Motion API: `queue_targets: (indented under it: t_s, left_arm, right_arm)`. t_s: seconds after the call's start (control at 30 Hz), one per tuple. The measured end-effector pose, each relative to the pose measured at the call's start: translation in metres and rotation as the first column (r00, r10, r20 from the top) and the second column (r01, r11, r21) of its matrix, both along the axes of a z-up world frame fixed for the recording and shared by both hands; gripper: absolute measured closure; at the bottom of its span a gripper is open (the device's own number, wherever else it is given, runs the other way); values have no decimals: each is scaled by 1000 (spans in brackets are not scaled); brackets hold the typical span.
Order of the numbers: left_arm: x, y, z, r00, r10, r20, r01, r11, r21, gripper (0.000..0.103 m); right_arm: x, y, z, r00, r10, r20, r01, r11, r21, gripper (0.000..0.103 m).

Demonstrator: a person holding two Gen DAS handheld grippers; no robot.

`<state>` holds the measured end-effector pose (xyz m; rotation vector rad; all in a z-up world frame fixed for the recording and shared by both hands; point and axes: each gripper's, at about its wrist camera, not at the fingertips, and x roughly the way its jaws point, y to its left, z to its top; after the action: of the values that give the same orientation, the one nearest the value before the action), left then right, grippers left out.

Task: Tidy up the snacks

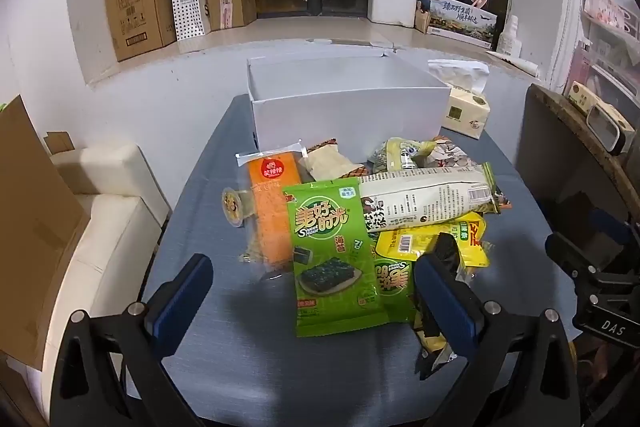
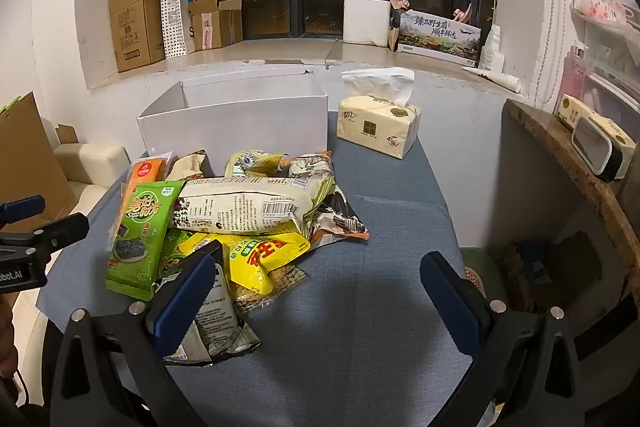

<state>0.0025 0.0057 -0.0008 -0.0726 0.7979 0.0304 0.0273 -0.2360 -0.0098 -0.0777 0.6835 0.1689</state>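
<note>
The snacks are lying in a loose heap on the blue counter, just in front of the white box, which is sitting open at the far edge with nothing visible inside from here. Nearest the left tongs is the green seaweed packet, lying flat on top and overlapping a second green packet, with the orange packet just beside it and a long white bag lying across the pile over the yellow packet. Both tongs are spread wide and gripping nothing; the right tongs are hovering over bare cloth, their left finger overlapping the pile's near edge. The step in hand looks like picking a first packet, and the seaweed packet seems the natural one: coming down square on its two long edges, and lifting it clear before carrying it to the box, should keep the packet beneath from dragging along. A flat, slippery pouch could slide out of a shallow pinch, so a deep bite is worth taking. Much is hard to read: the packets at the back are half buried, the dark-printed packet behind the right tongs' finger is partly covered, and the box floor is hidden by its front wall. A tissue pack is standing beside the box.
</note>
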Motion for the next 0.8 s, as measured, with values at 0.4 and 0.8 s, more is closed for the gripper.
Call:
queue_targets:
  t_s: [0.4, 0.8]
  left_arm:
    - [-4, -12, 1, 999, -23, 40, 21, 998, 55, 0]
    - [-3, -13, -1, 999, -33, 14, 32, 998, 46, 0]
  right_arm:
    - [0, -1, 0, 1000, 1, -1, -1, 1000, 0, 0]
    - [0, 1, 0, 1000, 1, -1, -1, 1000, -2, 0]
